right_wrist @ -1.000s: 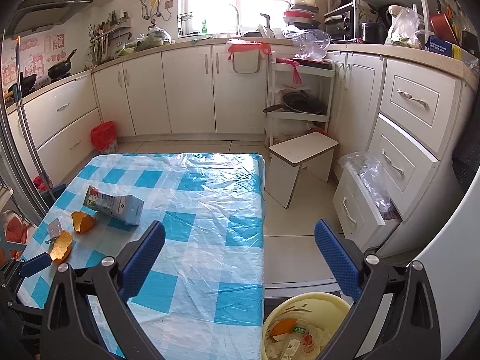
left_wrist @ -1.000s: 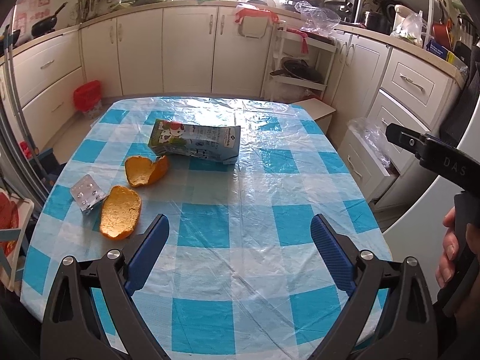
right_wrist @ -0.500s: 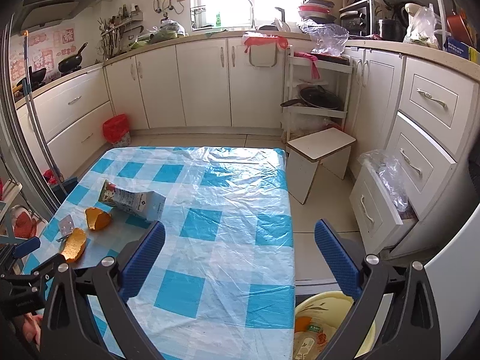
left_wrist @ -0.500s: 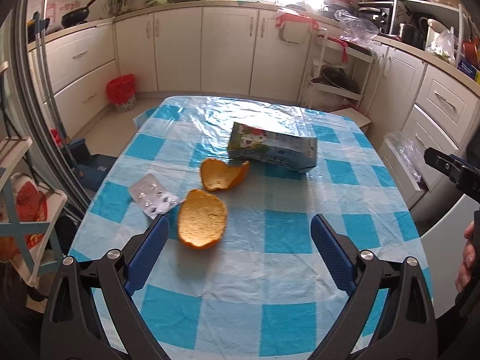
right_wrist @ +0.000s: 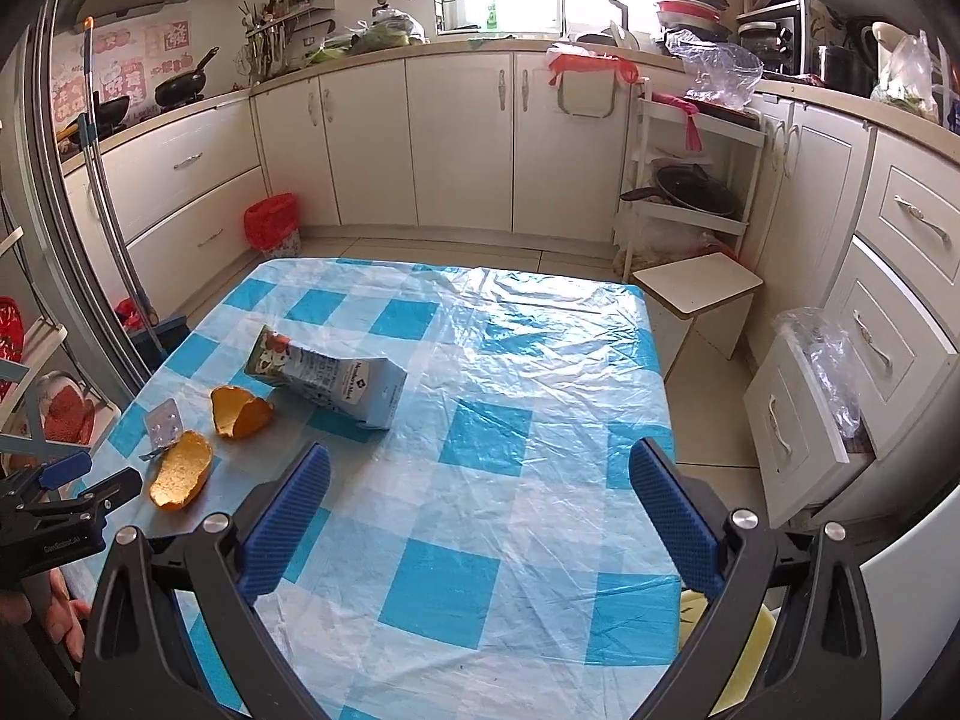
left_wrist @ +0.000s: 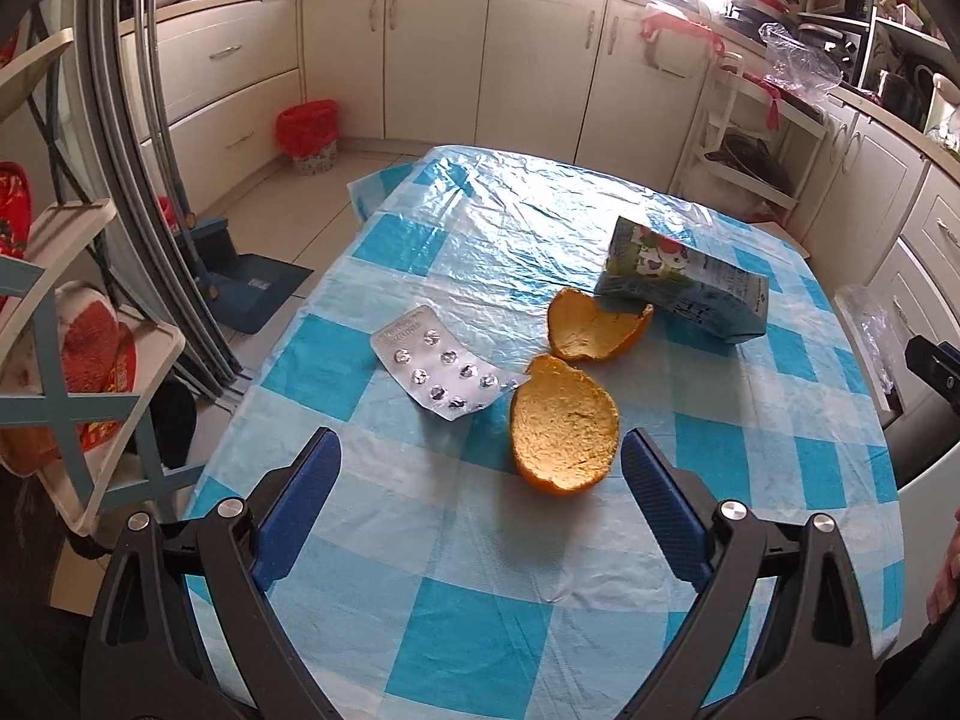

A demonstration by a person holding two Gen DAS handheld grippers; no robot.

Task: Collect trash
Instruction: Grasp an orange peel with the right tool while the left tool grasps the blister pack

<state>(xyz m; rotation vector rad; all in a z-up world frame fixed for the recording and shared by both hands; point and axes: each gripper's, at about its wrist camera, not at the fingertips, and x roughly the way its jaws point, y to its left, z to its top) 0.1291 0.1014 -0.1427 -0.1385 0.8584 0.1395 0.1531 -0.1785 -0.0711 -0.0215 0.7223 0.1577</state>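
On the blue-checked tablecloth (left_wrist: 480, 588) lie two orange peel halves, a near one (left_wrist: 564, 429) and a far one (left_wrist: 594, 327), a silver pill blister pack (left_wrist: 441, 369) and a flattened milk carton (left_wrist: 684, 291). My left gripper (left_wrist: 480, 495) is open and empty, just short of the near peel. My right gripper (right_wrist: 480, 516) is open and empty over the table's middle; the carton (right_wrist: 336, 378), both peels (right_wrist: 180, 468) (right_wrist: 240, 411) and the blister pack (right_wrist: 163, 420) lie to its left. The left gripper shows at the left edge of the right wrist view (right_wrist: 90, 474).
A yellow bin (right_wrist: 738, 648) with trash sits on the floor by the table's near right corner, mostly hidden by my right gripper. A white stool (right_wrist: 696, 294) stands beyond the table. A red basket (right_wrist: 273, 228) stands by the cabinets. An open drawer (right_wrist: 804, 414) juts out at right.
My left gripper has swung left and closer to the peels and blister pack. My right gripper has moved left over the table, so the yellow bin slid almost out of view.
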